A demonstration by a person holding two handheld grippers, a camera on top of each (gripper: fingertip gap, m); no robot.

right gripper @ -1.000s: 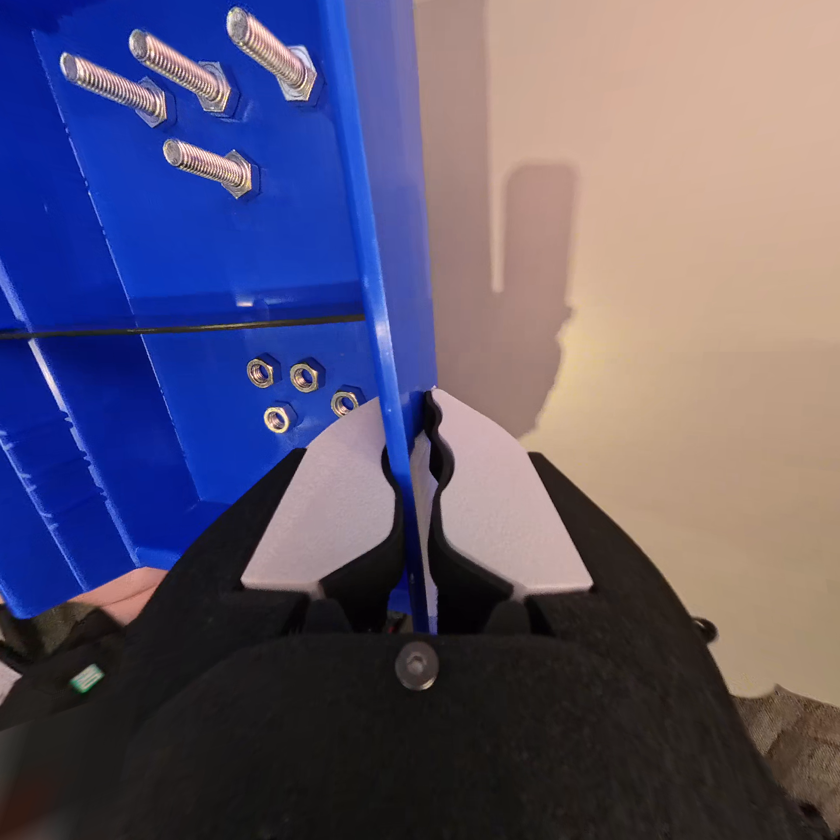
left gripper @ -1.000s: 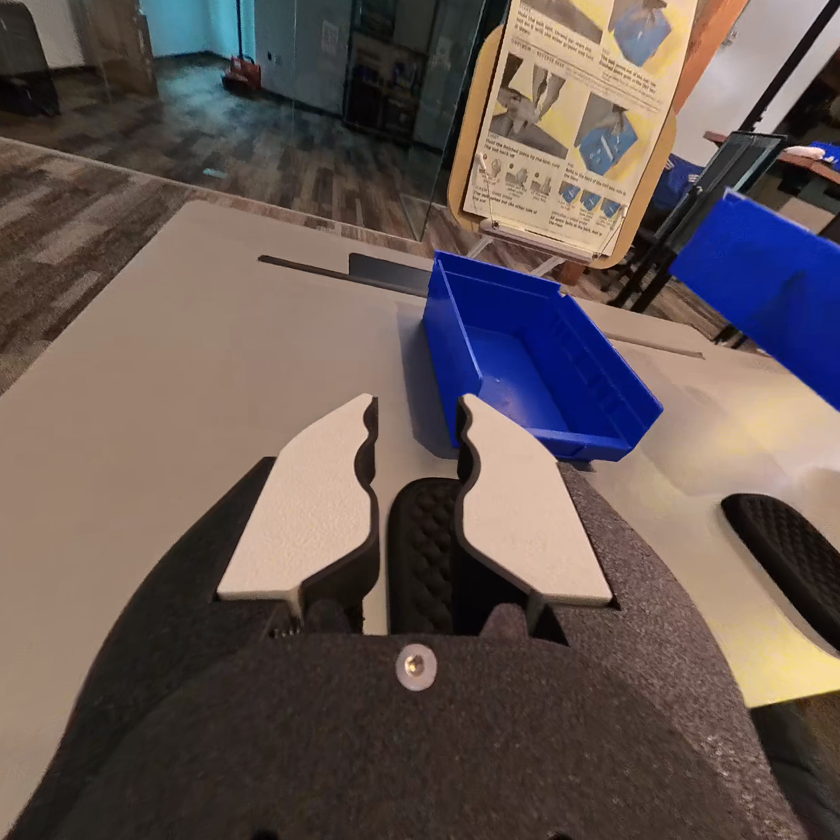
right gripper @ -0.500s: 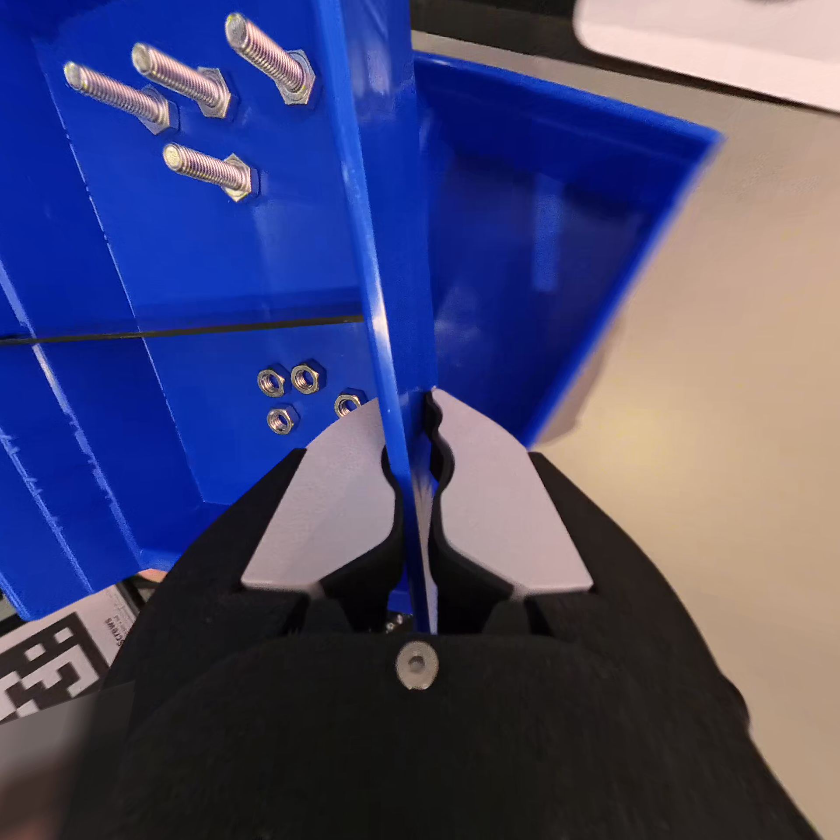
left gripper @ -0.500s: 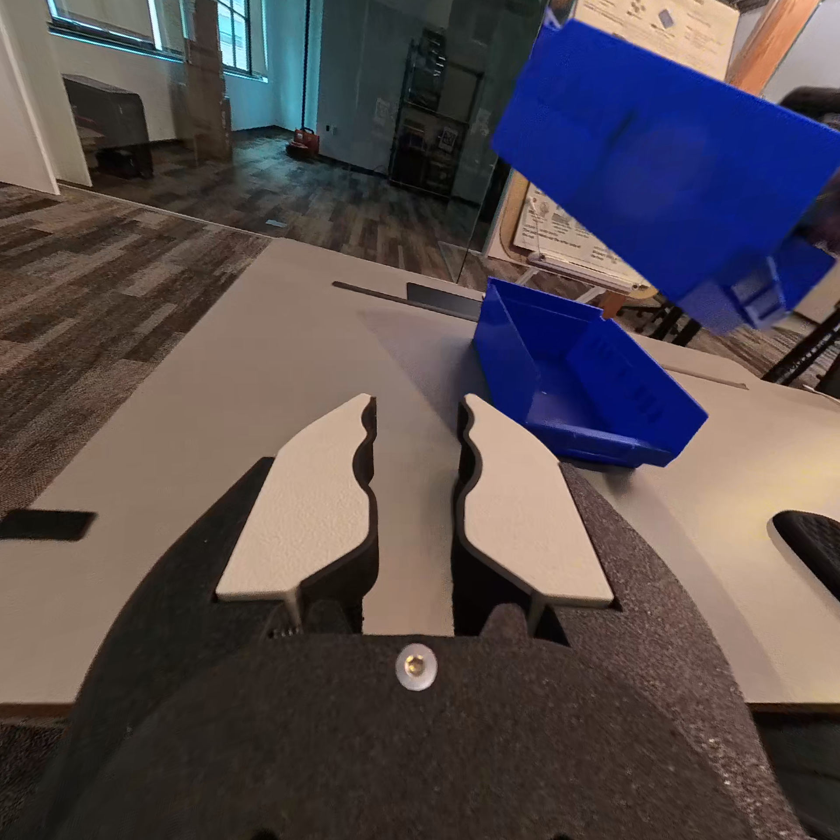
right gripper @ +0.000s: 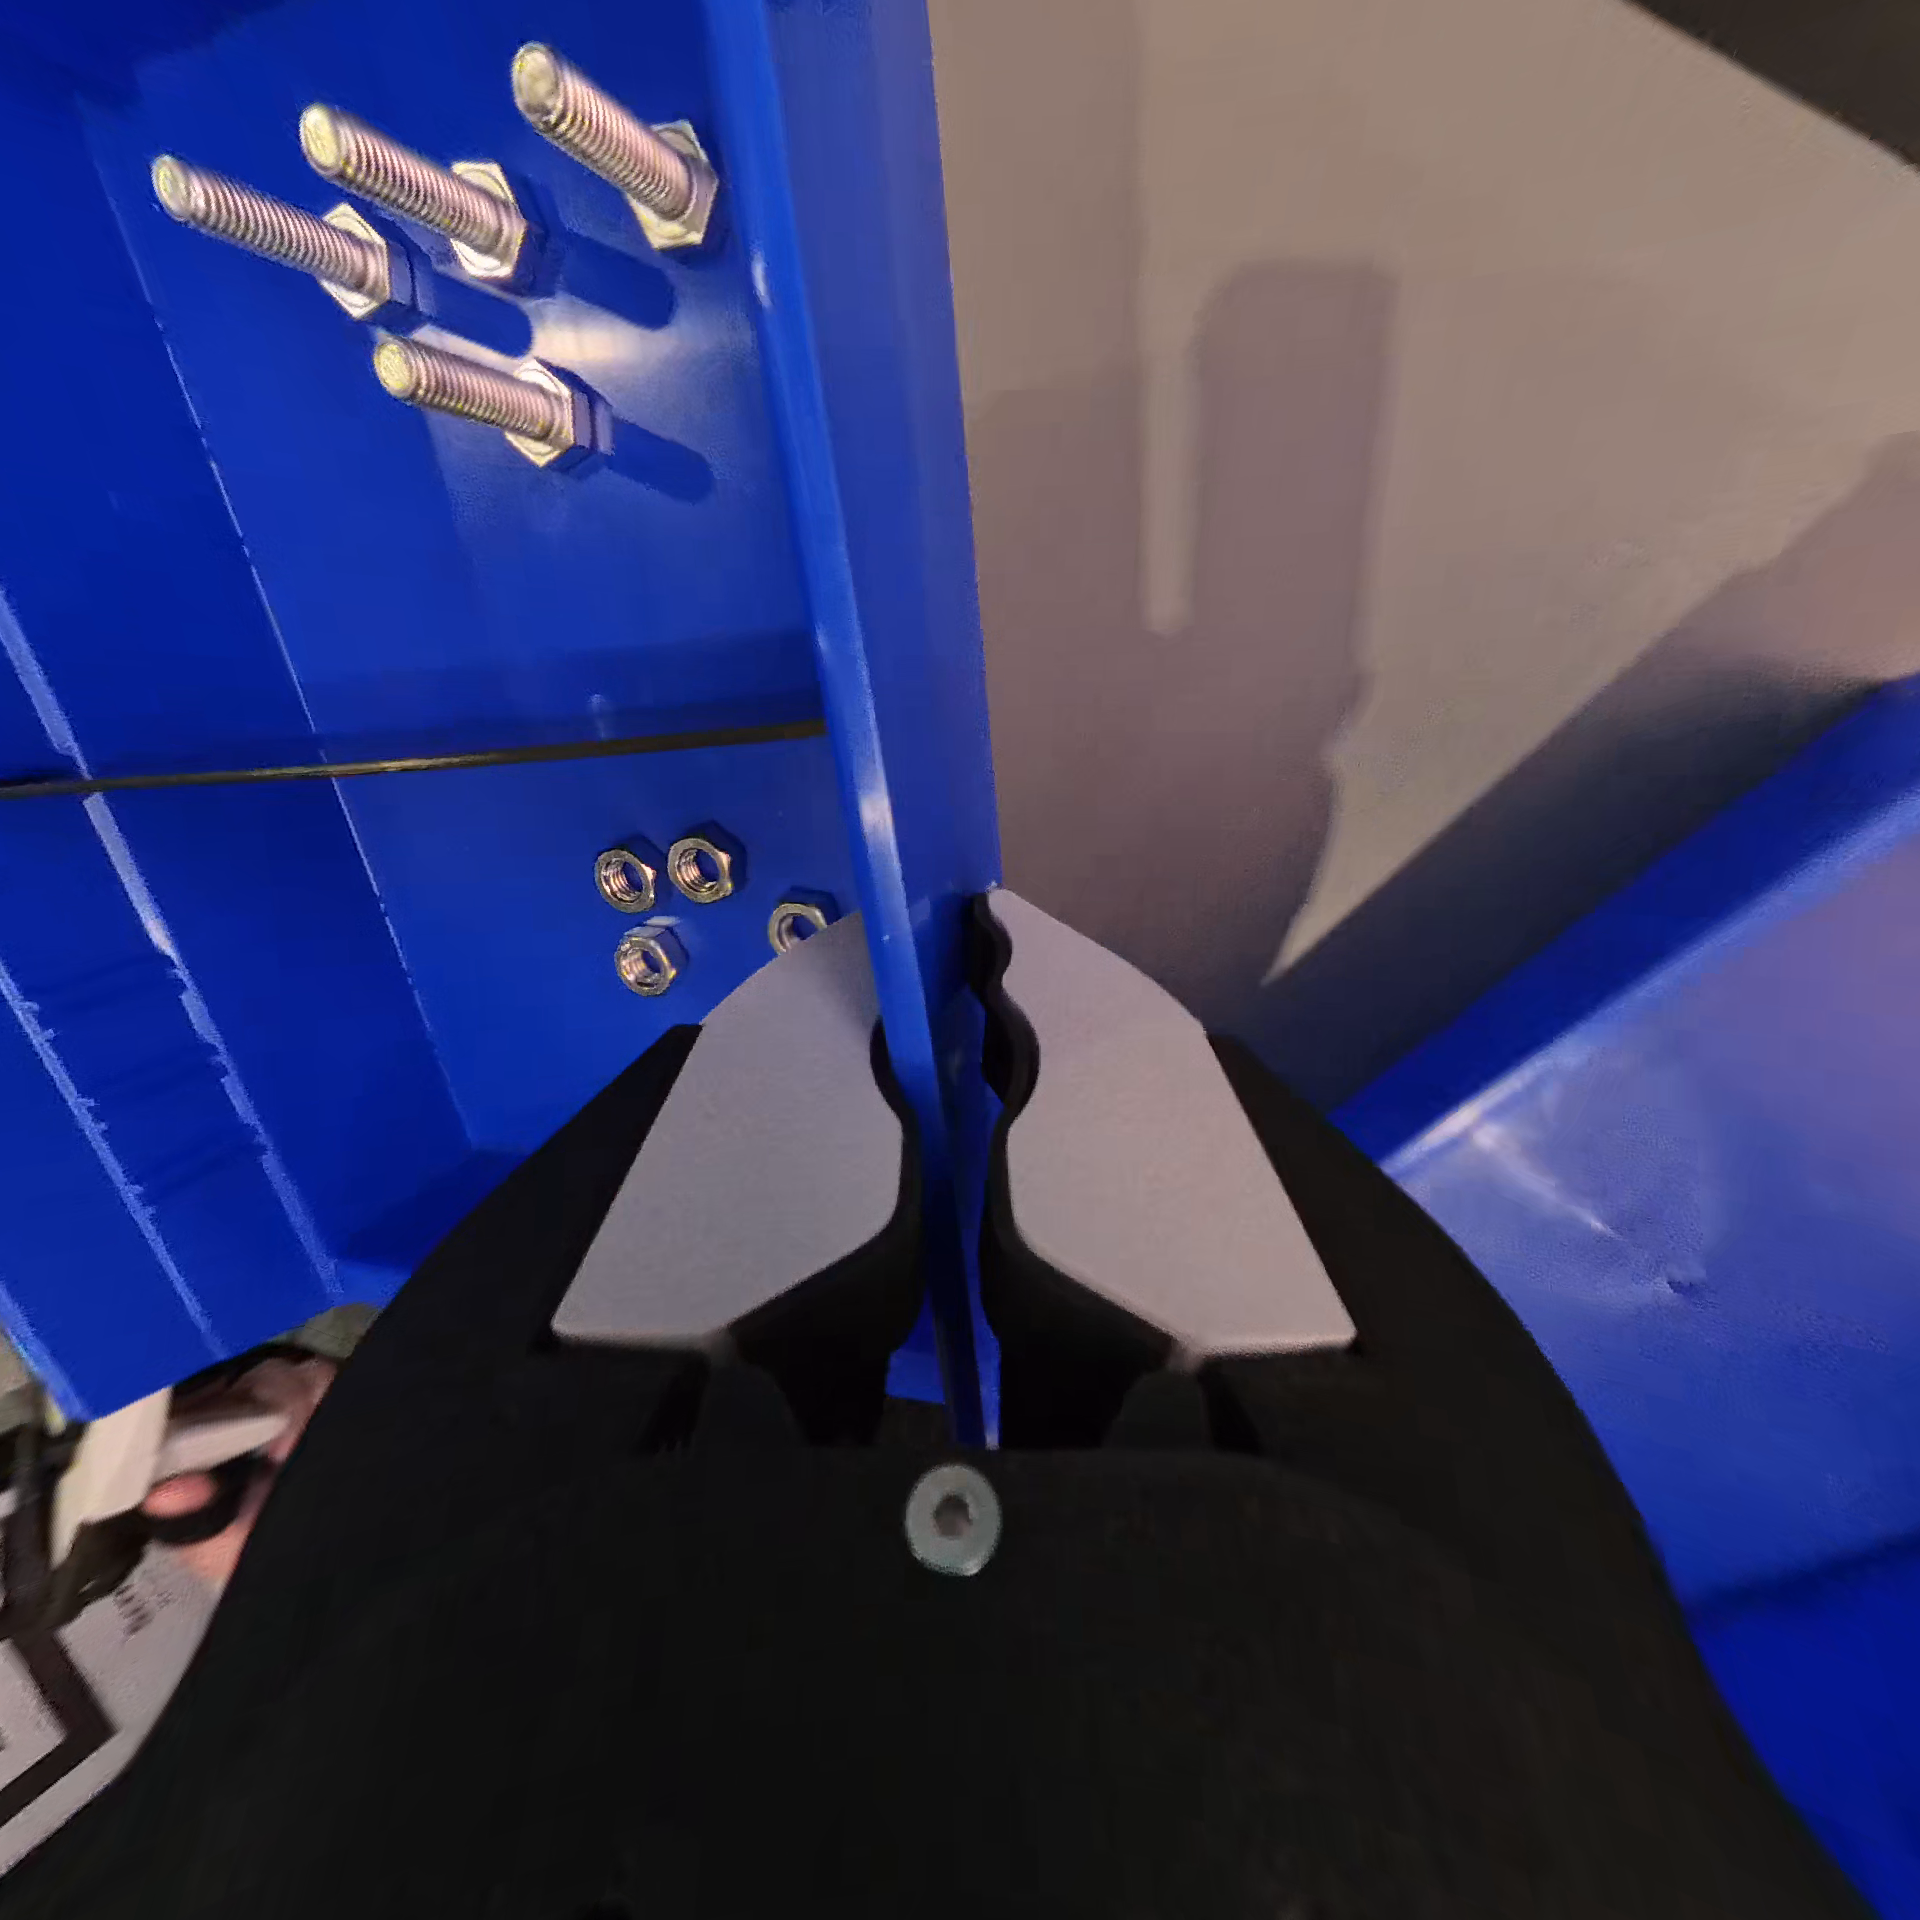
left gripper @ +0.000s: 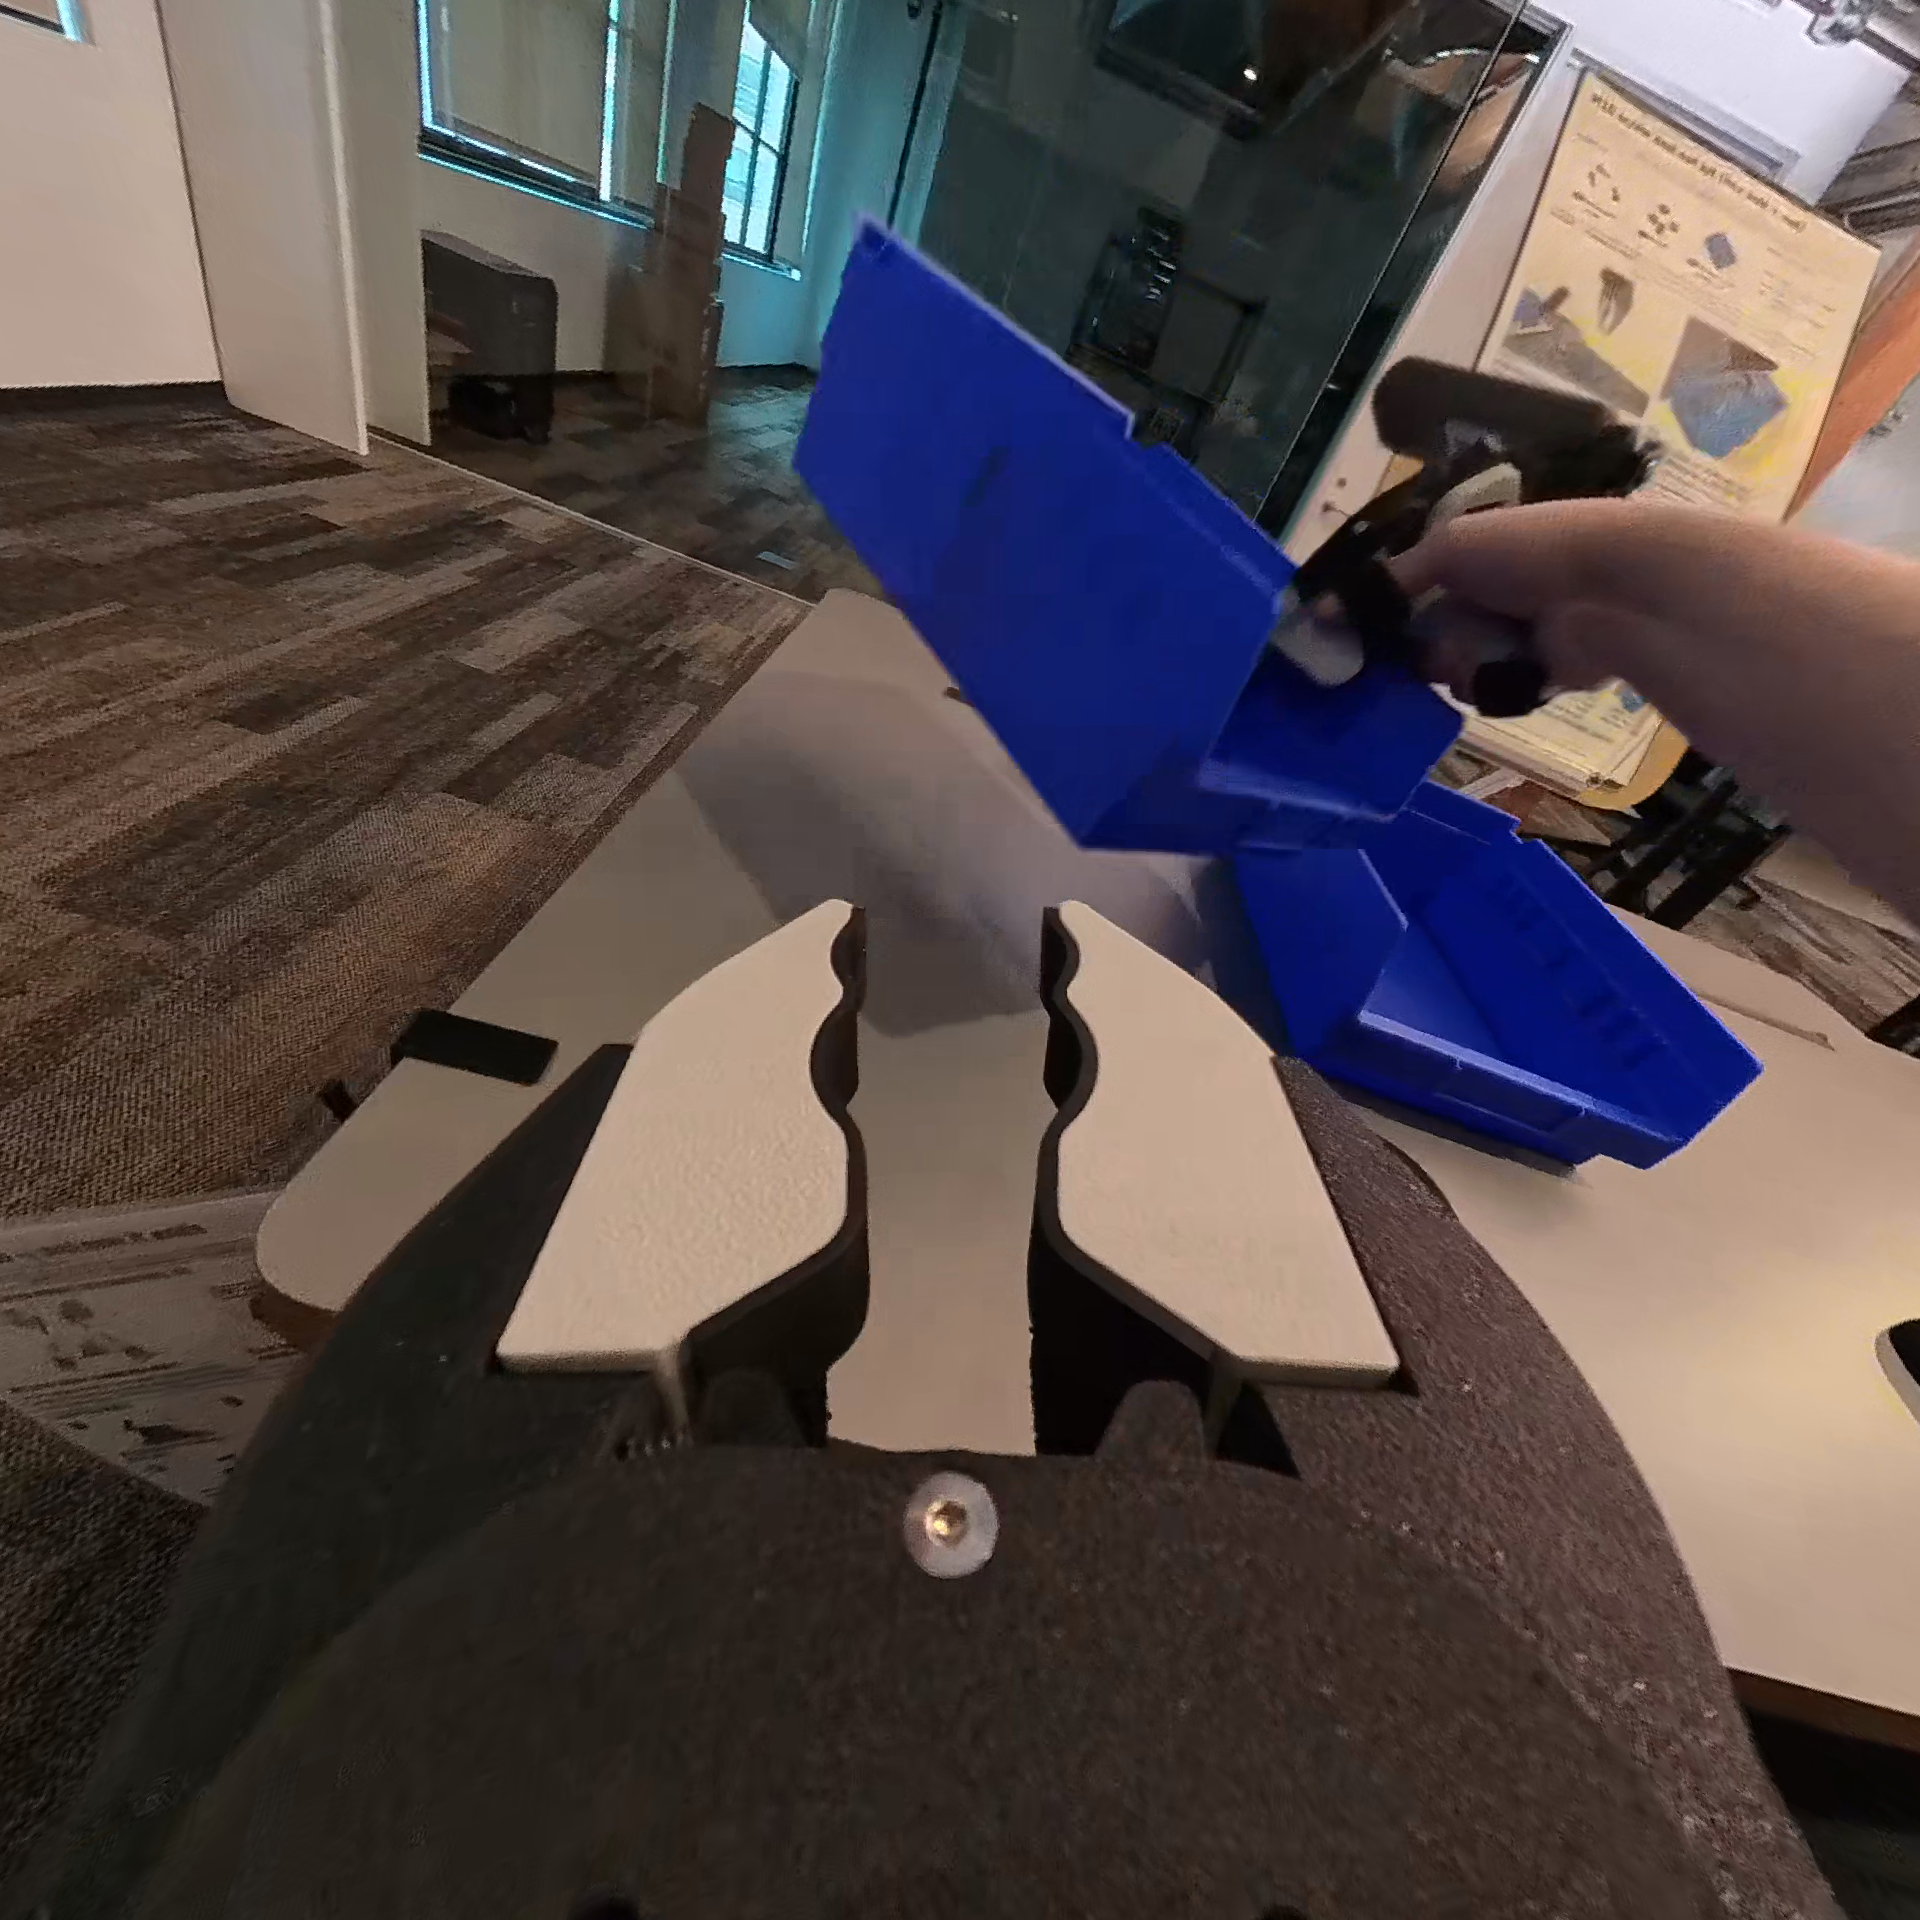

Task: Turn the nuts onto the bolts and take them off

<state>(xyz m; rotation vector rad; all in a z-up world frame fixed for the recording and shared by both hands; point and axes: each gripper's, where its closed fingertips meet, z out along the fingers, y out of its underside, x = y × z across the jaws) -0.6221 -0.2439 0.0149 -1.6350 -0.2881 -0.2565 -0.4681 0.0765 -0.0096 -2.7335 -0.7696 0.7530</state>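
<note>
My right gripper (right gripper: 948,914) is shut on the side wall of a blue bin (right gripper: 883,644) and holds it in the air above the table. Inside the bin, several steel bolts (right gripper: 613,145) stand in the far compartment and several loose nuts (right gripper: 702,867) lie in the near one, behind a black divider line. In the left wrist view the same lifted bin (left gripper: 1039,582) hangs tilted, held by the right gripper (left gripper: 1340,613) and a hand (left gripper: 1662,623). My left gripper (left gripper: 948,920) is open and empty, low over the grey table (left gripper: 665,914).
A second, empty blue bin (left gripper: 1496,997) sits on the table below and to the right of the lifted one; it also shows in the right wrist view (right gripper: 1621,1195). The table's left edge borders carpet (left gripper: 312,727). A poster board (left gripper: 1704,301) stands behind. Tip to tip, the grippers are about 35 cm apart.
The right gripper has carried the bin leftward and lower, past the empty bin. The left gripper has drawn back and turned left, so more floor and the table's left edge show.
</note>
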